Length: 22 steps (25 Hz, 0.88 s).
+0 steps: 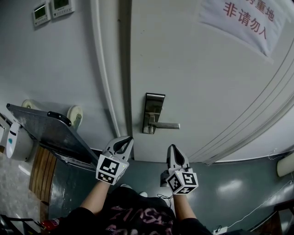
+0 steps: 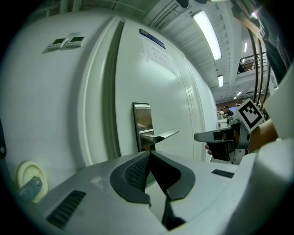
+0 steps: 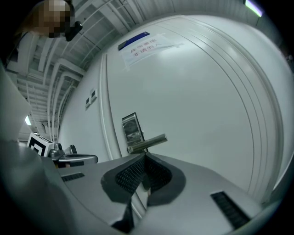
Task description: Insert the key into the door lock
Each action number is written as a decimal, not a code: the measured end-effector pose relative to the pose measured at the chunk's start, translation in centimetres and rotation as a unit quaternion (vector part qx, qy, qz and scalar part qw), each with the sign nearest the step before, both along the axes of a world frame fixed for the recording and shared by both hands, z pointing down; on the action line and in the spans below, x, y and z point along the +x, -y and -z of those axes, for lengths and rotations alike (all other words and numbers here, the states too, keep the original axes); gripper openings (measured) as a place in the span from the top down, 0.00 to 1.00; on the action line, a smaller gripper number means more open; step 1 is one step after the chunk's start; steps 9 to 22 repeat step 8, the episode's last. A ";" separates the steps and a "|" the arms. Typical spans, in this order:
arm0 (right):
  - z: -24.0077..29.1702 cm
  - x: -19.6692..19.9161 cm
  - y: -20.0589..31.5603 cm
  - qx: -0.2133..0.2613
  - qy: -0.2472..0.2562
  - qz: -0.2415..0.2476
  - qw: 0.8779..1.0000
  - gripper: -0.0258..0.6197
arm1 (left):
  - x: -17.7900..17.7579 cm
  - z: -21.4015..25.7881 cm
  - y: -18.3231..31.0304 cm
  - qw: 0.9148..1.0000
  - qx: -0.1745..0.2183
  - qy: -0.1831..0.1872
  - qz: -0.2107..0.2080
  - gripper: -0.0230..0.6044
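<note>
Head view: brushed-steel rectangular door lock plate (image 1: 154, 112) sits on the wide white door (image 1: 206, 92), close to the door's L edge, approx frame ctr. A slim steel lever handle (image 1: 166, 125) sticks out from the plate's lower part toward 3 o'clock. Key can't be made out in any view.

R gripper (image 1: 172, 147), white w/ a marker cube, is at 5 o'clock of the plate. Its tip points up at the door, below the handle and apart from it. R gripper view: jaws closed tip to tip, black ribbed pads meeting. A thin sliver shows low btwn the pads, too small to tell what it is. The handle shows just past the tip at 12 o'clock.

L gripper (image 1: 128, 137) is at 7 o'clock of the plate. Its jaws are also together at the tip, w/ nothing seen btwn the pads.

Further out:
- 9 o'clock: white rounded door frame (image 1: 108, 69)
- 10 o'clock: two small wall control panels (image 1: 53, 10)
- 1 o'clock: white paper sign w/ red print (image 1: 243, 20)
- 8 o'clock: grey flat panel w/ black grip (image 1: 50, 131), leaning
- 6 o'clock: glossy grey-green floor (image 1: 229, 188)
</note>
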State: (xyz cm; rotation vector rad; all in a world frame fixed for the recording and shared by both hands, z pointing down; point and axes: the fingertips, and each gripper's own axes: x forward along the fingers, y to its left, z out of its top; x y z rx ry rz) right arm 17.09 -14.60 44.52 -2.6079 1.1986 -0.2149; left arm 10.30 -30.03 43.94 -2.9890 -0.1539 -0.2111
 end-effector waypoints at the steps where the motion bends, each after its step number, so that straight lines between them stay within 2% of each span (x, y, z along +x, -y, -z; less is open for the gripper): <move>1: -0.1 -0.1 0.1 -0.001 0.000 0.002 1.000 0.86 | -0.1 0.0 0.0 1.000 0.000 0.001 0.000 0.94; 8: -0.2 -0.8 0.2 -0.016 -0.014 0.016 1.000 0.86 | -0.5 -0.4 -0.3 1.000 0.000 0.003 0.001 0.94; 22: -0.2 -0.8 0.2 -0.016 -0.014 0.016 1.000 0.86 | -0.5 -0.4 -0.3 1.000 0.000 0.003 0.001 0.94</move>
